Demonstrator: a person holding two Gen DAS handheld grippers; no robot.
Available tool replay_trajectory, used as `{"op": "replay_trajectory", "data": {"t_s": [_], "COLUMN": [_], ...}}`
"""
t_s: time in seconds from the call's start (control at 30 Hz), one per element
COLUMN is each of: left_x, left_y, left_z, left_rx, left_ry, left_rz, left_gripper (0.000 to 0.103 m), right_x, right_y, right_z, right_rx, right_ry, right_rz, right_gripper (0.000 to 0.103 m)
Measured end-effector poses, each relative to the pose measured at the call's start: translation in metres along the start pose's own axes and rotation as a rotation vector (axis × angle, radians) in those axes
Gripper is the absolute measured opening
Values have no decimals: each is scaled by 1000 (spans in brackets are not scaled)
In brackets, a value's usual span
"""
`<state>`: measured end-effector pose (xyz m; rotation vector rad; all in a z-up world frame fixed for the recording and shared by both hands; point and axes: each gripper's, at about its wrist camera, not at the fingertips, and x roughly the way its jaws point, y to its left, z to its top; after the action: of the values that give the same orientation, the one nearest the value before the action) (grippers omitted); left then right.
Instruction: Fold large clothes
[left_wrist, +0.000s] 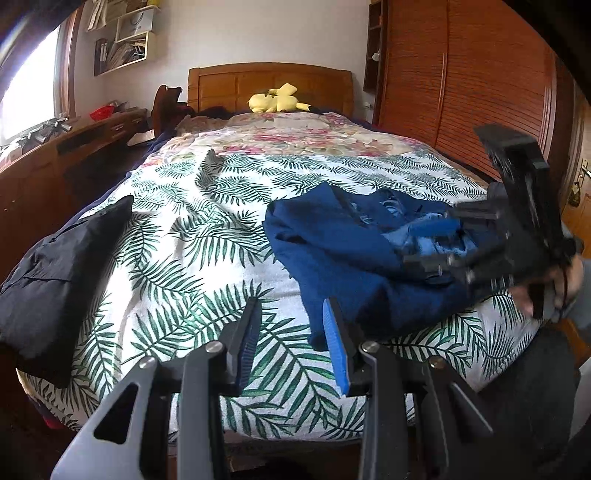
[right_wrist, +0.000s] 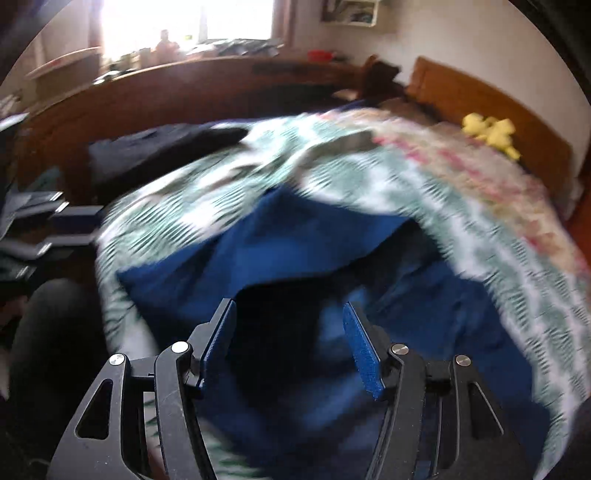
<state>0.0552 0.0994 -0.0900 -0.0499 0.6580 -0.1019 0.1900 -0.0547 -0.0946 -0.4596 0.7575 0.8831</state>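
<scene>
A crumpled dark blue garment (left_wrist: 343, 251) lies on the right half of the bed; it fills the middle of the blurred right wrist view (right_wrist: 288, 236). My left gripper (left_wrist: 291, 317) is open and empty, hovering over the bed's near edge just left of the garment's corner. My right gripper (right_wrist: 290, 314) is open, right over the garment; in the left wrist view (left_wrist: 432, 243) it reaches in from the right above the garment's bunched far side. A folded black garment (left_wrist: 55, 266) lies at the bed's left edge.
The bed has a palm-leaf cover (left_wrist: 207, 229) and a floral quilt (left_wrist: 288, 136) further up. A yellow plush toy (left_wrist: 275, 99) sits by the wooden headboard. A wooden desk (left_wrist: 55, 155) runs along the left, a slatted wardrobe (left_wrist: 472, 85) on the right.
</scene>
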Motion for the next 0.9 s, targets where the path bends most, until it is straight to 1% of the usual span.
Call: {"op": "replay_trajectory", "data": {"t_s": [0.1,0.2,0.3,0.33,0.37,0.4,0.43,0.47,0.57,0.63,0.73,0.8,0.9], "left_x": [0,0,0,1,1,1,1,2,4,6,8,8,10], "left_y": [-4,-4,-3,-3,-2,-1,1,2,7,10,14,17,21], "left_z": [1,0,0,0,-1,-1,-2,-2,-3,-4,-4,-4,-2], "left_rx": [7,7,4,4,3,1,0,-2,-11,-18,-20,-19,-22], "left_ry": [-2,-4,-4,-4,-3,-3,-3,-3,-4,-3,-5,-6,-6], "left_rz": [-4,-7,-11,-11,-12,-13,-15,-16,-19,-23,-25,-22,-18], "left_gripper": [33,33,33,33,33,33,33,33,33,33,33,33,33], "right_x": [2,3,8,10,14,19,24,28,33,36,43,41,33], "right_y": [12,9,-1,-3,-5,-6,-7,-9,-12,-21,-42,-52,-58], "right_z": [-11,-14,-8,-6,-4,-2,1,5,19,35,66,86,116], "right_rx": [18,61,114,119,120,121,121,117,87,69,84,90,61], "right_ry": [11,6,5,9,18,34,46,53,33,11,-22,-73,-169], "right_rz": [42,56,69,81,100,128,149,162,118,47,-31,-66,-131], "right_gripper": [61,61,60,52,48,36,11,1,1,1,0,0,0]}}
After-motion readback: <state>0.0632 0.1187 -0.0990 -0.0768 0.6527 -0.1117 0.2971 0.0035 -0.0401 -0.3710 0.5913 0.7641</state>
